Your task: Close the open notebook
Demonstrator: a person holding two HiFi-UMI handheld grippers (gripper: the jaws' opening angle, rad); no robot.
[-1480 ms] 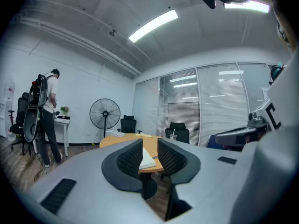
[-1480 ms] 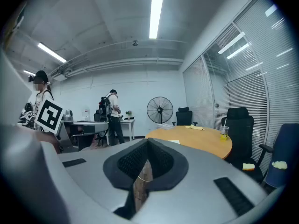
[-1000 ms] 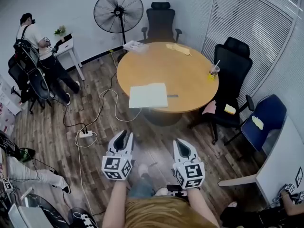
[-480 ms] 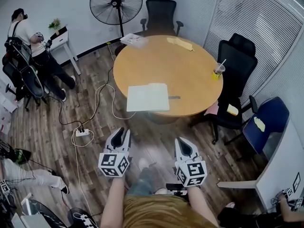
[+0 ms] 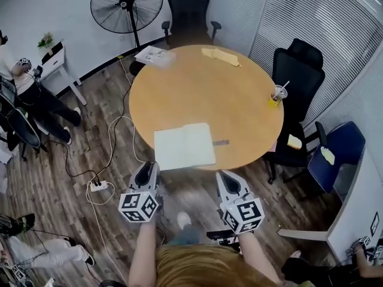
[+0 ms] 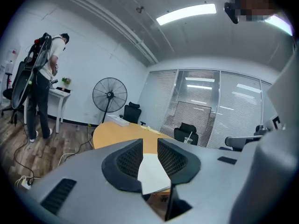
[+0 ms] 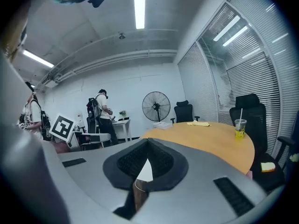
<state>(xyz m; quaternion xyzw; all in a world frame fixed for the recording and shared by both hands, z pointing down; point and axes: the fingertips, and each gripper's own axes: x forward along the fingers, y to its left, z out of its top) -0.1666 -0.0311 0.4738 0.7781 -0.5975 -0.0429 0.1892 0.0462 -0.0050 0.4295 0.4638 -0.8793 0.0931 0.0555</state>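
Two grippers are in our hands. Our left gripper (image 5: 148, 171) has its jaws apart with nothing in them. Our right gripper (image 5: 225, 180) has its jaws pressed together, empty too. The notebook (image 5: 184, 146) lies open and flat at the near edge of the round table (image 5: 203, 88). We think it is light with bendy pages, so we should lift one outer edge. We can read no words on it.

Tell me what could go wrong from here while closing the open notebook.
The notebook lies at the near edge of the table; a push might slide it off. The small dark object beside it could get knocked away. On the floor, cables and a power strip could catch a foot.
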